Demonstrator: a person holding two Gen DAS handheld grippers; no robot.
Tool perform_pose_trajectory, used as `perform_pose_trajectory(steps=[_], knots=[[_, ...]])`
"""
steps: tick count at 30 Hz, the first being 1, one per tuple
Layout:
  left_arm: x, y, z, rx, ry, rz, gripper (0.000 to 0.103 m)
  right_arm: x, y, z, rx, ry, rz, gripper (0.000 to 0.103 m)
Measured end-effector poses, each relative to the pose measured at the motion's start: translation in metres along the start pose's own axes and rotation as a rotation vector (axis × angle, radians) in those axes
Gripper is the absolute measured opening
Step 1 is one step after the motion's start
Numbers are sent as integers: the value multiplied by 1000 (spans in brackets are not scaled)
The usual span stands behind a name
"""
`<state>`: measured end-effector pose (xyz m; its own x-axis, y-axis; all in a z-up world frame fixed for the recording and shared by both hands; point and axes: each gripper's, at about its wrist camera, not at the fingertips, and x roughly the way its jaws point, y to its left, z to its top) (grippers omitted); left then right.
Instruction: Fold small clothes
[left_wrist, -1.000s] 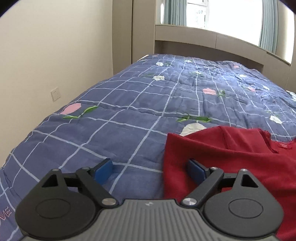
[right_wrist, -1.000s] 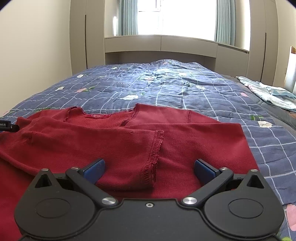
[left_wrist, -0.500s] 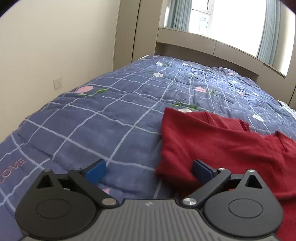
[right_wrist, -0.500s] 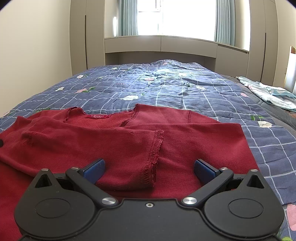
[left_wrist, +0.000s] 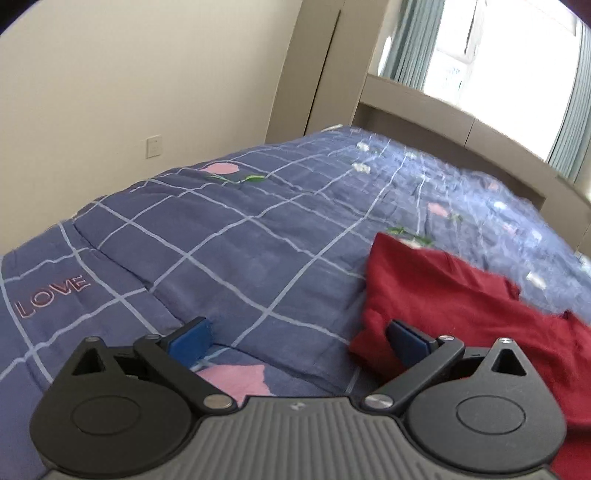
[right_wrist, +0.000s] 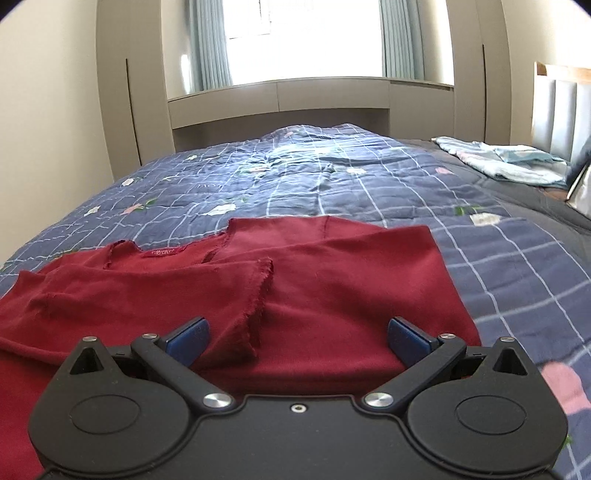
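Your right camera showed the whole blue checked quilt (right_wrist: 369, 192) up to the window, with the red sweater (right_wrist: 332, 288) spread flat near its foot, one sleeve (right_wrist: 155, 295) folded across the chest. Only that view caught the pale folded bedding (right_wrist: 502, 162) by the headboard. Your left camera saw just the sweater's (left_wrist: 461, 295) left edge and a wall socket (left_wrist: 154, 146). You held the right gripper (right_wrist: 297, 338) wide and empty over the sweater, unchanged. Your left gripper (left_wrist: 299, 338), also wide and empty, had pulled back since a second ago, exposing the quilt's "LOVE" lettering (left_wrist: 51, 295).
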<state>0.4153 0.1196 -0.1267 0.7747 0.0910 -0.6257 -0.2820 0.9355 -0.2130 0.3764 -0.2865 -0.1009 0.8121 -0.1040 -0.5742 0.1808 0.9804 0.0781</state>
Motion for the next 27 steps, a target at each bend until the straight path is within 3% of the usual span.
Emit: perform_pose_trajectory(steps=[12,14,16,20,27], knots=[[-10,-1,-7,43,14,23,102,-30,-8,-18,29,50,-52,103],[-22,3,-15,29,-7,-7,102,-37,-18,-26,86,85,-53,103],[-37,12,-23,10,-32,-53,103,-55,-30,-30,156,30,-4,103],[-68,25,-41,28,-39,-131,103,-80,-51,-44,257,21,44,103],[-121,51,-75,-9,-40,-210,103,-130,-56,-77,231,-8,101,103]])
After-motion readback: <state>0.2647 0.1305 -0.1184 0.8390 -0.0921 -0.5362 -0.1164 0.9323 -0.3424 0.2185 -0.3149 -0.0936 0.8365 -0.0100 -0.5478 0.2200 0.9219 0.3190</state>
